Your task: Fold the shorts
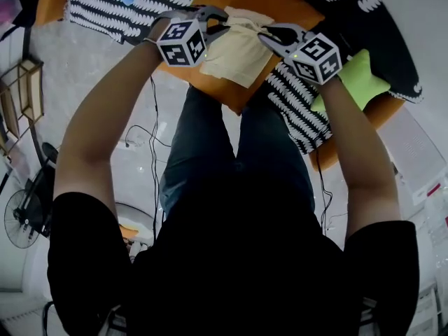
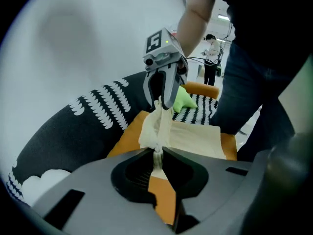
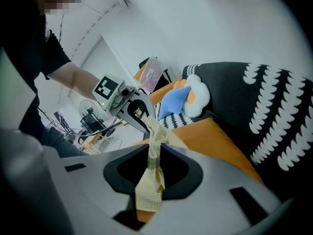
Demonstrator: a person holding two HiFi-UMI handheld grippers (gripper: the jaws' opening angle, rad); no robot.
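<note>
Cream shorts (image 1: 238, 51) lie on an orange cushion (image 1: 280, 5), their far edge lifted between my two grippers. My left gripper (image 1: 222, 21) is shut on the left end of that edge; its own view has the cloth (image 2: 157, 131) pinched between its jaws. On the other end my right gripper (image 1: 269, 37) is shut, with a strip of cloth (image 3: 152, 168) hanging from its jaws. Each gripper shows in the other's view: the right gripper (image 2: 165, 101) and the left gripper (image 3: 142, 119), both holding the same stretched edge.
A black and white patterned blanket (image 1: 133, 9) covers the sofa around the orange cushion. A lime green star pillow (image 1: 360, 79) lies at the right. A blue and white plush (image 3: 183, 99) sits further along. My legs in dark jeans (image 1: 238, 159) stand against the cushion's near edge.
</note>
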